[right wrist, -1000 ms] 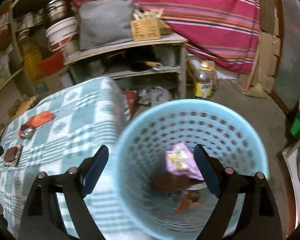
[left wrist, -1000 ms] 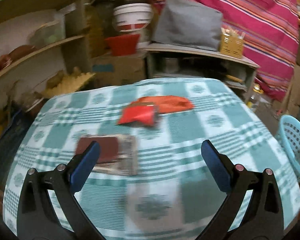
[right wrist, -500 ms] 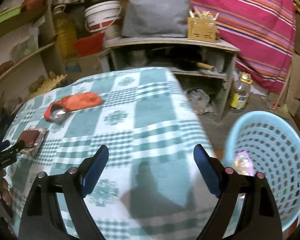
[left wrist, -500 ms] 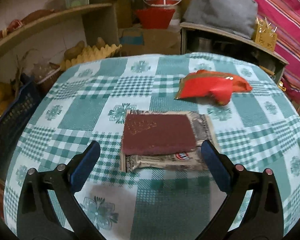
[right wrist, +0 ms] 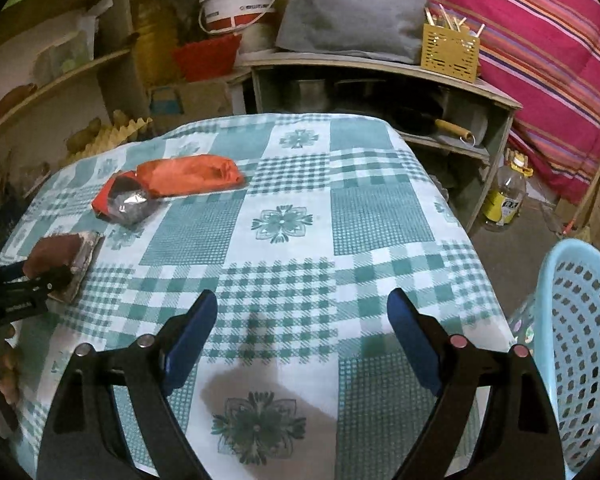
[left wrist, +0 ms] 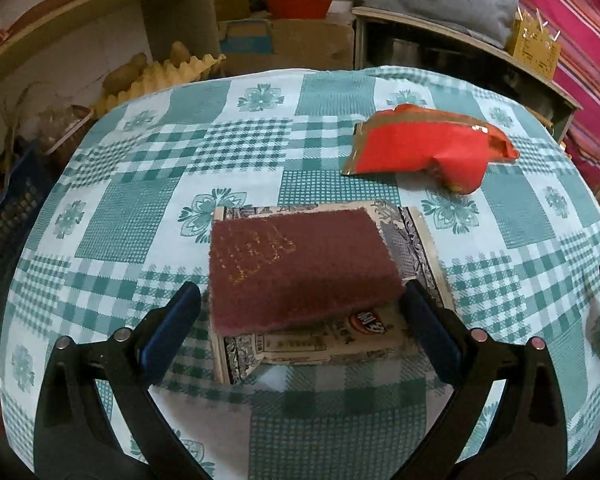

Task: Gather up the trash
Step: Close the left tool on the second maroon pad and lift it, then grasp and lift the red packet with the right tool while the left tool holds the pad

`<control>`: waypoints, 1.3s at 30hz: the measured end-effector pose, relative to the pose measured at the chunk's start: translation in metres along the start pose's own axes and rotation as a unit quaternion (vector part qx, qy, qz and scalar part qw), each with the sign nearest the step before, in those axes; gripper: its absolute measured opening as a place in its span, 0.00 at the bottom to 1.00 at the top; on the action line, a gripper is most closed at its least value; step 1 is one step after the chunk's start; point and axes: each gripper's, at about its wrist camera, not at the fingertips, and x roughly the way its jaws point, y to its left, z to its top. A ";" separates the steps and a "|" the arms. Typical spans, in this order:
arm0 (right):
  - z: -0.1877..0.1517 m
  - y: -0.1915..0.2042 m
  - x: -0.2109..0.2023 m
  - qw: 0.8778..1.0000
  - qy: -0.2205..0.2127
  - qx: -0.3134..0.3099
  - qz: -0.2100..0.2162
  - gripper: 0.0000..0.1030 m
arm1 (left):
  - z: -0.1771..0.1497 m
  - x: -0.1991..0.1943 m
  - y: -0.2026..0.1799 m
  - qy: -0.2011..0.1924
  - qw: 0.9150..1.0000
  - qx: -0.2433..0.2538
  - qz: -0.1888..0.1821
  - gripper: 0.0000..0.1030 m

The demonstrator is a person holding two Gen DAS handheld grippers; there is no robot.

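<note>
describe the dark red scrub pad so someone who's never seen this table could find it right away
Start at the table with the green and white checked cloth. Near its front edge, between the open fingers of the left gripper, lies a flat printed wrapper with the scrub pad on top. Unlike the glossy red snack bag farther back, it is a fuzzy, matte maroon rectangle.

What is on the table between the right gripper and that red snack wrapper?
Nothing: in the right wrist view only bare checked tablecloth lies between the open right gripper and the red wrapper.
</note>
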 end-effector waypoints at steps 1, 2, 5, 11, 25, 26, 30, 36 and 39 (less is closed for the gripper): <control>0.000 0.000 0.001 1.000 0.001 -0.001 -0.001 0.83 | 0.001 0.001 0.001 0.000 1.000 -0.002 -0.002 0.94; 0.000 0.000 0.001 1.000 0.002 -0.001 -0.001 0.83 | 0.002 0.001 0.002 -0.001 1.000 -0.006 -0.005 0.94; 0.000 -0.001 0.001 1.000 0.003 0.001 0.000 0.83 | 0.003 0.000 0.006 -0.009 1.000 -0.017 -0.018 0.89; -0.002 -0.002 0.000 1.000 0.003 0.001 0.003 0.83 | 0.002 -0.010 0.006 -0.031 0.999 -0.017 -0.025 0.84; -0.003 0.016 0.000 1.000 0.005 -0.017 0.011 0.83 | 0.001 -0.043 0.035 -0.077 0.996 -0.032 -0.010 0.84; -0.002 0.021 0.000 1.000 0.006 -0.019 0.019 0.83 | 0.001 -0.044 0.040 -0.079 0.996 -0.035 -0.009 0.84; 0.003 0.042 0.006 0.999 0.012 -0.037 0.032 0.83 | 0.005 -0.048 0.062 -0.091 0.995 -0.047 0.000 0.84; 0.020 0.080 0.019 0.996 0.020 -0.075 0.043 0.83 | 0.014 -0.044 0.100 -0.098 0.993 -0.069 0.003 0.84; 0.033 0.101 0.023 0.994 0.018 -0.095 0.052 0.83 | 0.017 -0.041 0.118 -0.096 0.991 -0.091 -0.005 0.84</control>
